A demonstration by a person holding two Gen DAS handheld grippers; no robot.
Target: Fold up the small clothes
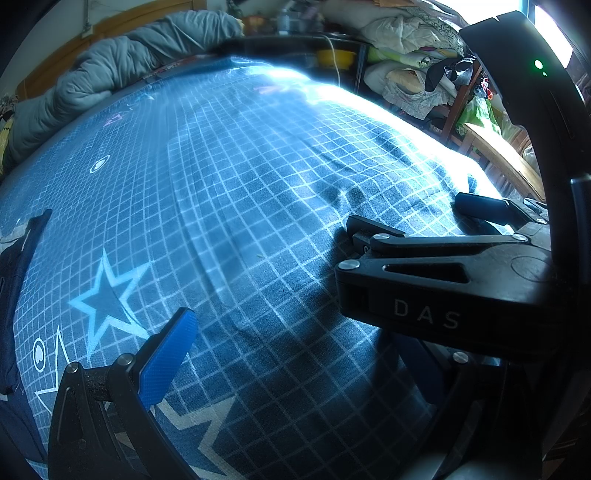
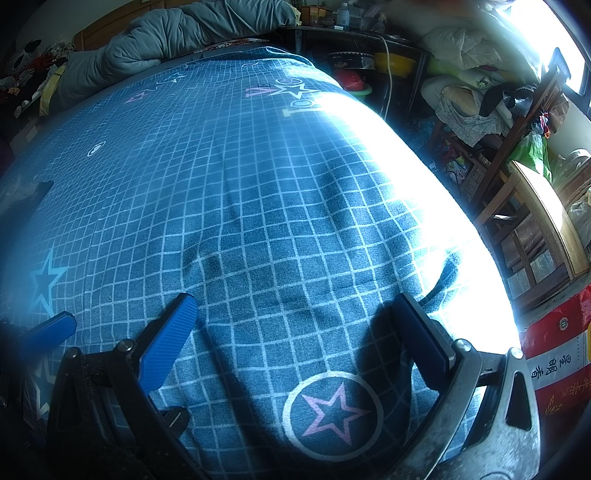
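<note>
A dark navy garment [image 1: 14,295] lies at the left edge of the bed in the left wrist view, partly cut off; in the right wrist view only a hazy dark patch [image 2: 26,195] shows there. My left gripper [image 1: 291,365] is open just above the sheet with nothing between its fingers. Its right finger is mostly hidden behind the black housing marked DAS [image 1: 443,288] of the other gripper. My right gripper [image 2: 295,343] is open too, empty, low over a circled pink star [image 2: 332,413]. A blue fingertip [image 2: 51,330] of the left gripper shows beside it.
The bed is covered by a blue grid-pattern sheet [image 2: 258,184] with stars. A grey quilt [image 2: 166,33] is bunched along the far end. To the right stand a wooden chair [image 2: 535,206], piled bedding [image 2: 465,107] and a red sack [image 2: 554,362]. Sun glare washes out the sheet's right edge.
</note>
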